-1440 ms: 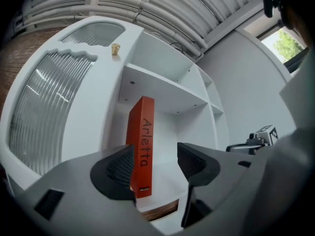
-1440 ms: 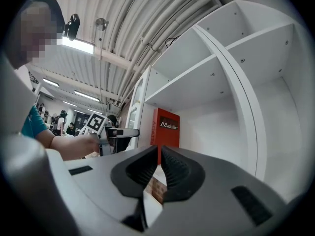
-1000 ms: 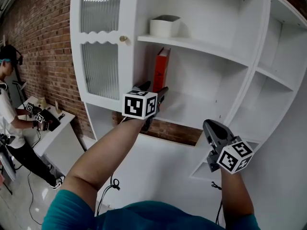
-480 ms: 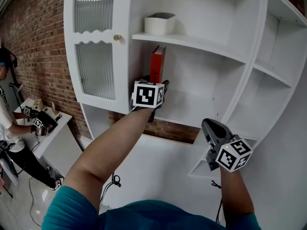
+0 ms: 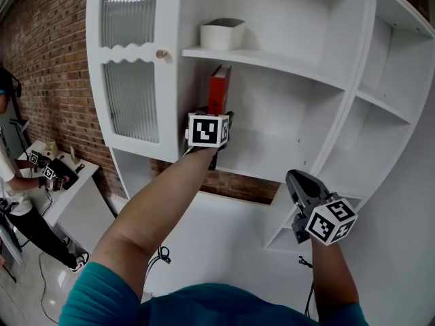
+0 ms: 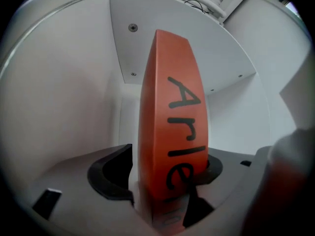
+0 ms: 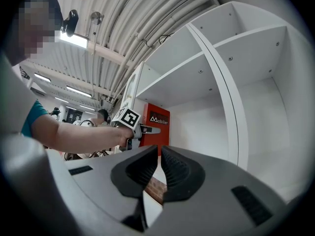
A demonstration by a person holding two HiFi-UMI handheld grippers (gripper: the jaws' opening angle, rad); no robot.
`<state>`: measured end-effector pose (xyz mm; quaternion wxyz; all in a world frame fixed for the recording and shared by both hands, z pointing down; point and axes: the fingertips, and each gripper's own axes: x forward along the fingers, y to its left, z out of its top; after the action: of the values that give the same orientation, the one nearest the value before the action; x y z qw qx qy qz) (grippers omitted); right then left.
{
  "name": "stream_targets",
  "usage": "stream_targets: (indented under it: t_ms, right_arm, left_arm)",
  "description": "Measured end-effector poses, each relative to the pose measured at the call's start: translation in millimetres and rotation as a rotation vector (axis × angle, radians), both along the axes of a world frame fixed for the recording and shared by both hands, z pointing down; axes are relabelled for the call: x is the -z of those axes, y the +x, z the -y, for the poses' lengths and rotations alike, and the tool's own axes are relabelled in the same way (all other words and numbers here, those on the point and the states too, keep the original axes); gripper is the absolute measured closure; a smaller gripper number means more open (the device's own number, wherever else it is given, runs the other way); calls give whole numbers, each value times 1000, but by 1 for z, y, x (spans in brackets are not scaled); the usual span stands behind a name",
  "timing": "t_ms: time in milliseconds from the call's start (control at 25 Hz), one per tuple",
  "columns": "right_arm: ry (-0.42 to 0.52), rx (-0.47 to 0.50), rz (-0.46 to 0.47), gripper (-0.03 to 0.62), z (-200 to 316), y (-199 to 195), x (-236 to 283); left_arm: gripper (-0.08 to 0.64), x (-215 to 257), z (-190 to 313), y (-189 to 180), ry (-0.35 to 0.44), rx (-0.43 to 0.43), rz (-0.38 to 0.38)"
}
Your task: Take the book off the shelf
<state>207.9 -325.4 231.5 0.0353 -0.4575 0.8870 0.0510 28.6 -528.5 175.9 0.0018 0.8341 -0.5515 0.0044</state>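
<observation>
A red book (image 5: 219,90) stands upright at the left end of the middle shelf (image 5: 272,158) of a white cabinet. My left gripper (image 5: 216,117) reaches into that shelf at the book's lower part. In the left gripper view the red spine (image 6: 172,122) with black lettering fills the gap, and the left gripper (image 6: 170,181) is shut on it, a jaw on each side. My right gripper (image 5: 293,180) hangs lower right, outside the cabinet, shut and holding nothing. The right gripper view shows the right gripper (image 7: 160,156) with its jaws together, and the book (image 7: 155,127) with the left gripper (image 7: 147,130) farther off.
A white container (image 5: 221,34) sits on the shelf above the book. A ribbed-glass cabinet door (image 5: 129,66) is just left of the book. A vertical divider (image 5: 346,107) bounds the shelf on the right. A person (image 5: 13,175) stands at a white table far left.
My left gripper has pushed forward into the shelf and closed around the book's spine. The right gripper has barely moved.
</observation>
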Motion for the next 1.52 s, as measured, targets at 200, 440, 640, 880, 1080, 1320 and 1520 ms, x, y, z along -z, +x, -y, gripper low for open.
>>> stream_targets:
  t_ms: [200, 440, 640, 880, 1080, 1320, 1520]
  right_arm:
    - [1, -12, 2, 566, -1, 5, 0]
    - [10, -19, 3, 566, -4, 8, 4]
    - [16, -17, 4, 566, -6, 5, 7]
    - [22, 2, 3, 566, -11, -4, 10]
    - [24, 22, -1, 566, -18, -14, 10]
    - [26, 59, 3, 566, -27, -29, 9]
    - [21, 99, 1, 566, -35, -44, 4]
  left_arm:
    - [381, -1, 3, -4, -5, 2, 1]
    - [393, 2, -6, -8, -4, -10, -10]
    - [394, 11, -24, -8, 28, -35, 0]
    - [394, 16, -55, -11, 57, -79, 1]
    - [394, 19, -90, -17, 93, -115, 12]
    - [394, 25, -143, -29, 142, -173, 14]
    - [394, 22, -188, -57, 176, -182, 16]
